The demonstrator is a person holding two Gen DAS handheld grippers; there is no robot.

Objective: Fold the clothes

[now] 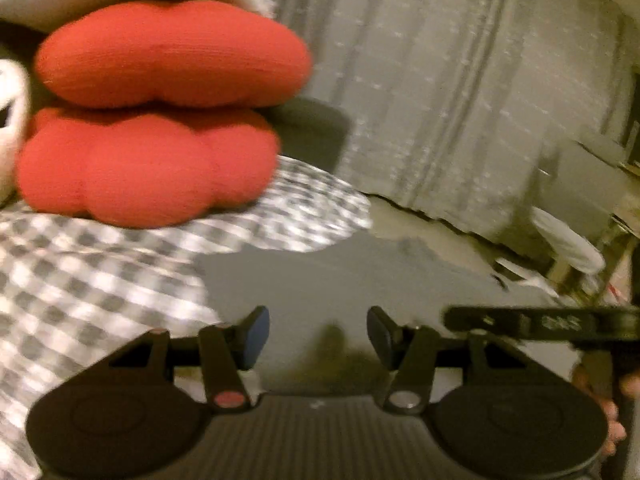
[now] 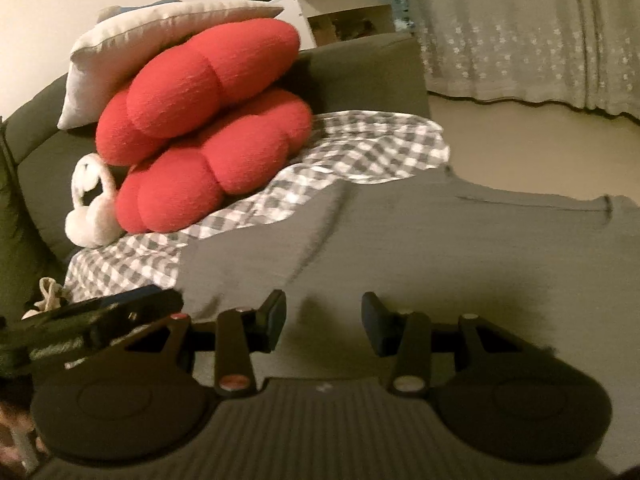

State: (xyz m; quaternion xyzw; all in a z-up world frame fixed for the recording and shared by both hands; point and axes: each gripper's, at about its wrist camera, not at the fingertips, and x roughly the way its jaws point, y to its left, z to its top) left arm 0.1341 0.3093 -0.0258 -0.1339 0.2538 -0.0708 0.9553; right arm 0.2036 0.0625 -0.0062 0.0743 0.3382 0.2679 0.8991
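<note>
Hovering over a grey garment [image 2: 440, 240] spread flat on a sofa, both grippers stand with jaws partly apart and nothing between the pads. The left gripper [image 1: 318, 336] shows only bare grey cloth in its gap; the right gripper [image 2: 324, 322] shows the same. Neither set of pads touches the fabric as far as the views allow.

Landmark: the stack of two red lobed cushions [image 2: 208, 120], one resting on the other. The grey garment lies in front of the cushions and off to their right, reaching to the sofa's front edge, where a sleeve or hem [image 2: 560, 200] runs along the edge. A grey-and-white checked cloth [image 2: 360, 144] lies beneath the cushions, spreading out right of them and forward on their left side; the grey garment borders it and seems to overlap its near edge. A pale cushion [image 2: 132, 44] leans behind and above the red stack. White fluffy earmuffs [image 2: 92, 208] sit just left of the lower red cushion, touching it. The dark sofa back [image 2: 360, 72] rises behind the cushions to their right.

Further right of the cushions, past the sofa, a pale floor [image 2: 520, 136] and a long curtain with small star marks [image 2: 520, 28]. Behind the cushions, a white shelf unit [image 2: 344, 4].

Left wrist view is blurred. At its right edge the other gripper's body intrudes, with fingers of a hand [image 1: 614, 428] partly seen below it.
</note>
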